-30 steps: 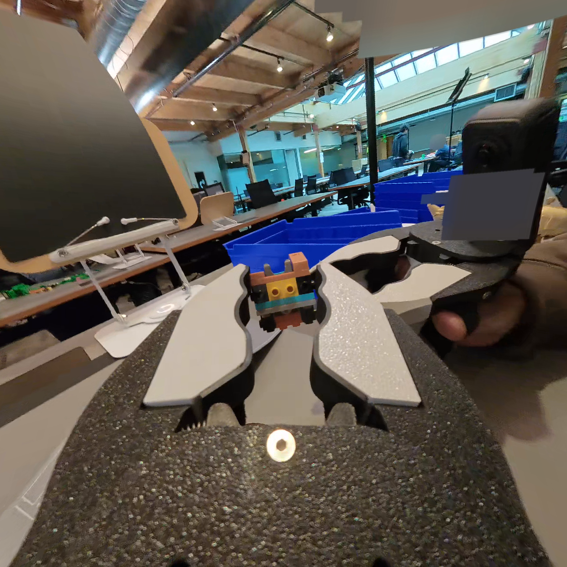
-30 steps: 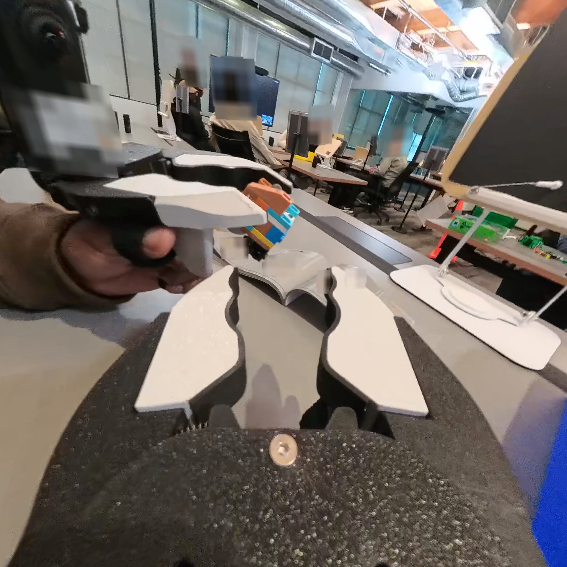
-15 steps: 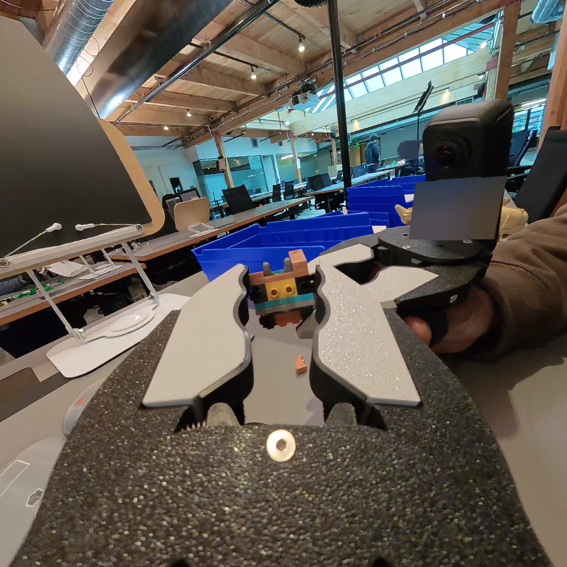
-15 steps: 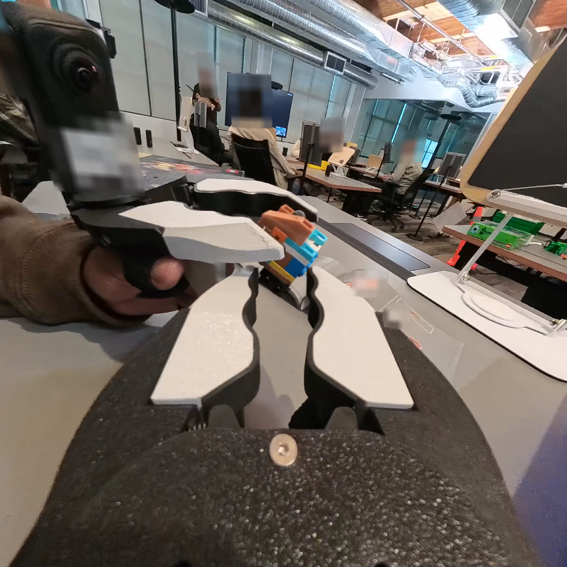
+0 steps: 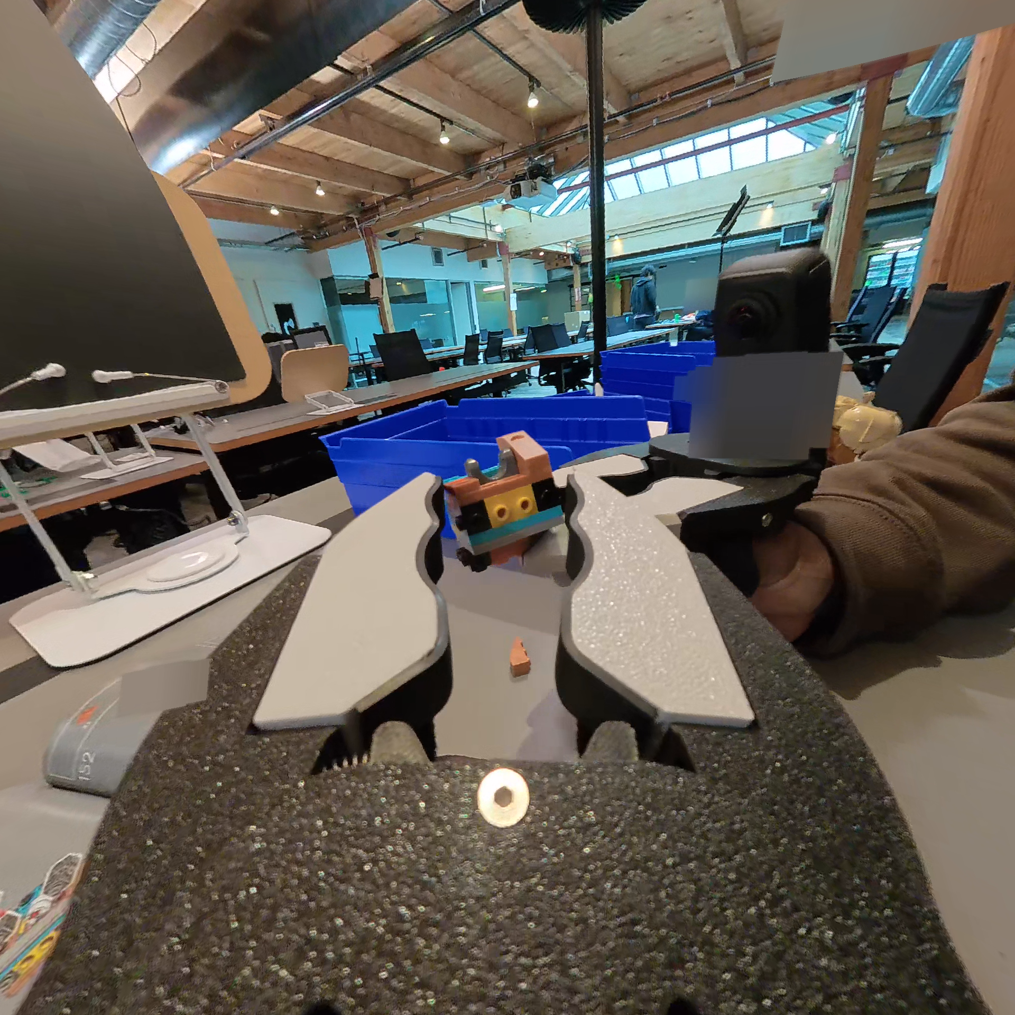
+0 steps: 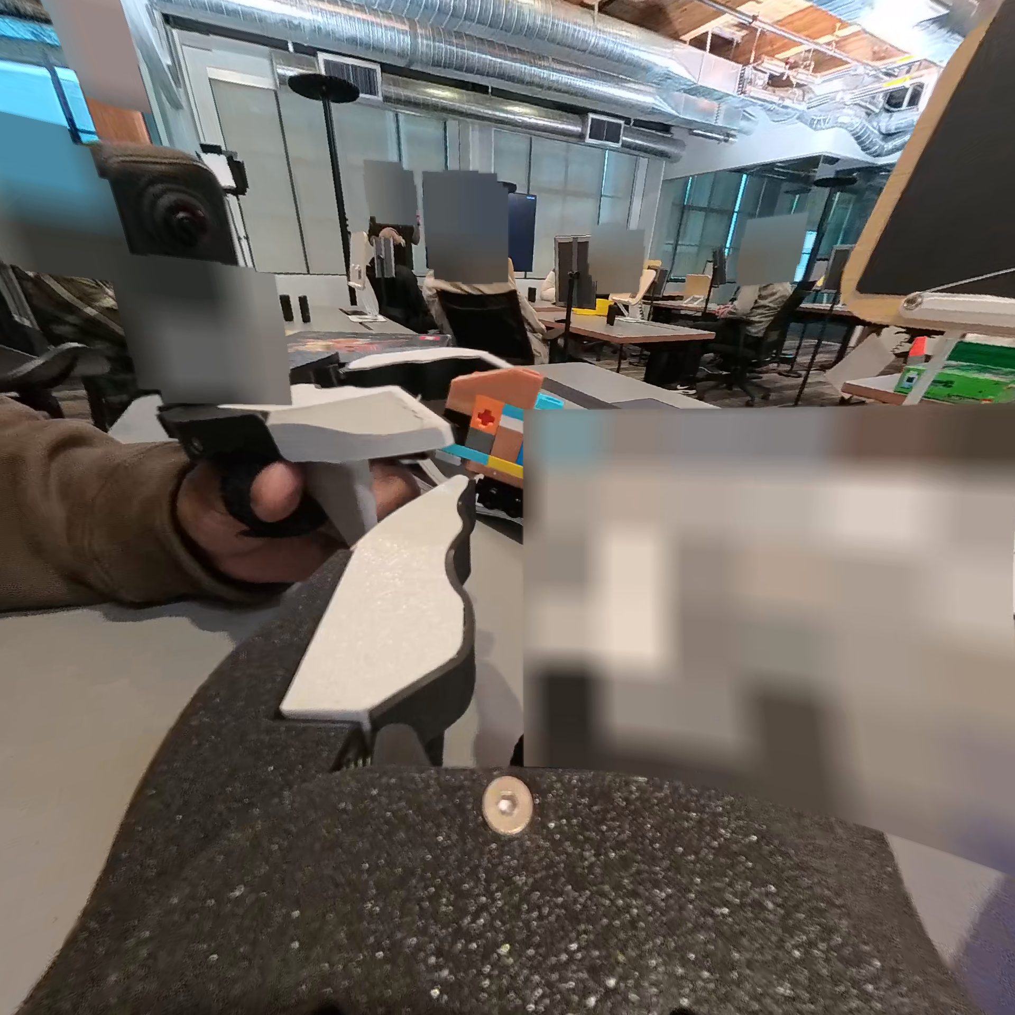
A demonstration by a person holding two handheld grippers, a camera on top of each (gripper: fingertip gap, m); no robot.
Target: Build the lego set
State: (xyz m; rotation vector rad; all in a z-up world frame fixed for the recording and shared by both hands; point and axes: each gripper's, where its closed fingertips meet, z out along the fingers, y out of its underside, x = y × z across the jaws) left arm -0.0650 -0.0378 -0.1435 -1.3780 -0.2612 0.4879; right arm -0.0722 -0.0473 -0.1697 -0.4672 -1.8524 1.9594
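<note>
My left gripper (image 5: 503, 486) is shut on a small lego model (image 5: 511, 508) with brown, yellow, teal and black bricks and a grey clip on top, held tilted above the grey table (image 5: 906, 741). A small loose brown piece (image 5: 519, 656) lies on the table below it. My right gripper (image 5: 631, 478) sits just right of the model, fingers apart and empty. In the right wrist view my right gripper (image 6: 508, 494) points at the model (image 6: 494, 434) from close below; its left finger (image 6: 395, 593) shows, while a blurred patch hides the other. The left gripper (image 6: 472, 403) grips the model there.
Blue bins (image 5: 494, 428) stand behind the model. A white tablet stand (image 5: 165, 576) with a dark screen is at the left. A printed booklet (image 5: 33, 901) lies at the near left edge. A sleeved hand (image 6: 110, 505) holds the left gripper. Desks and chairs fill the background.
The right gripper has moved in close under the model and its jaws have narrowed. The left gripper has tilted the model. A small brown piece now lies on the table.
</note>
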